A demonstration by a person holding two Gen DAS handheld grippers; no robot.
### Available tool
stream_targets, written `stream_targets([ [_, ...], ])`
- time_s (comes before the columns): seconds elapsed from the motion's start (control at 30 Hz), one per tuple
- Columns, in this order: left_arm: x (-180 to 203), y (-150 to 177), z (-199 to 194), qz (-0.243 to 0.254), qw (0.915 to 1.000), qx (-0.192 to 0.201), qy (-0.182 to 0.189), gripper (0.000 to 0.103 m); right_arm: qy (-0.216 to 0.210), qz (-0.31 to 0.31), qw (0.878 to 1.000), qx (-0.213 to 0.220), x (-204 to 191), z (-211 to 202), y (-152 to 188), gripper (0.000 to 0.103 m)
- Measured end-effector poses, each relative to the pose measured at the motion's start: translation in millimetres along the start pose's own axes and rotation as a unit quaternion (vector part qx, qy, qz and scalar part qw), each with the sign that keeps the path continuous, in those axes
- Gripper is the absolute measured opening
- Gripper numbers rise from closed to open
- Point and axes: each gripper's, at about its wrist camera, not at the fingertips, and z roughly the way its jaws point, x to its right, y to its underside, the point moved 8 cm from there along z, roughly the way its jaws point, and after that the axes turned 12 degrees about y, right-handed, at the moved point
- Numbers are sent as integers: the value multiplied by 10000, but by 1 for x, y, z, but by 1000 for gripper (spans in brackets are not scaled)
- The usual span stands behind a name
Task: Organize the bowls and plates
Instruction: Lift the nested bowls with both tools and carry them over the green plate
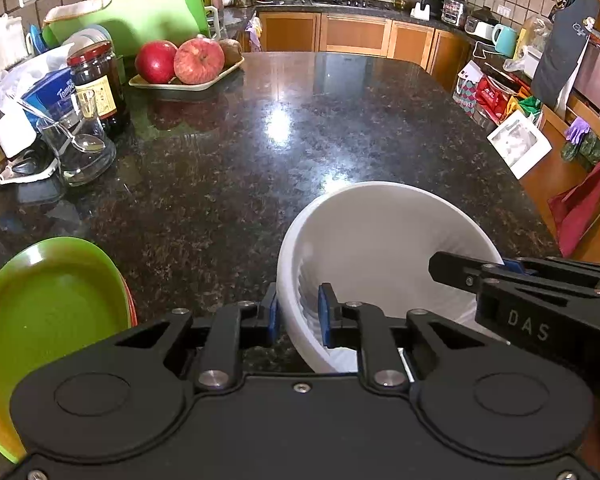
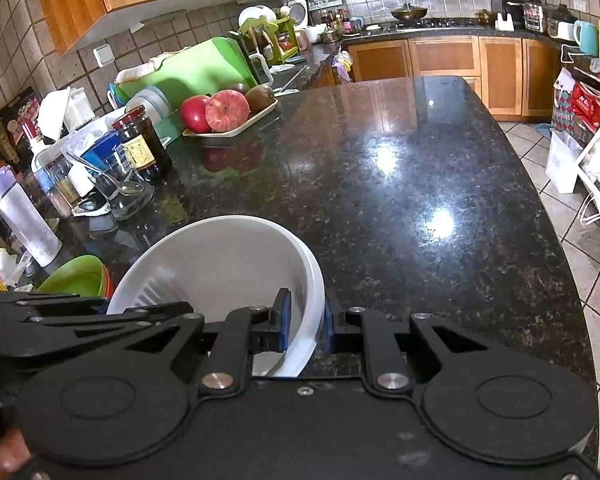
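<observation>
Both claws, left (image 1: 298, 316) and right (image 2: 307, 322), clamp the white bowl's (image 1: 380, 232) rim, plates (image 1: 48, 304) already stacked beside it, so stowing the bowl remains.

Ahead of me the dark granite countertop (image 2: 420, 200) shines under the lights. At its far left a tray (image 1: 188, 84) carries two red apples (image 1: 198, 60) and a kiwi (image 2: 260, 97). Nearer sits a dark jar (image 1: 98, 80) — just beside it, a clear glass (image 1: 80, 152) with a spoon (image 1: 86, 143) inside. Behind leans a green cutting board (image 1: 140, 16).
</observation>
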Motion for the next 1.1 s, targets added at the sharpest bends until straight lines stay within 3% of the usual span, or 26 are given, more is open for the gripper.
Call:
stream_targets([
  [0.3, 4, 0, -11, -92, 9999, 96, -50, 25, -149, -56, 9998, 133, 1, -13, -2, 18],
  [0.63, 5, 9, -39, -333, 9979, 345, -443, 25, -599, -365, 9971, 285, -13, -34, 1, 18],
  [1.1, -42, 17, -91, -541, 9903, 758, -1030, 25, -1104, -750, 9898, 494, -82, -55, 2, 19],
])
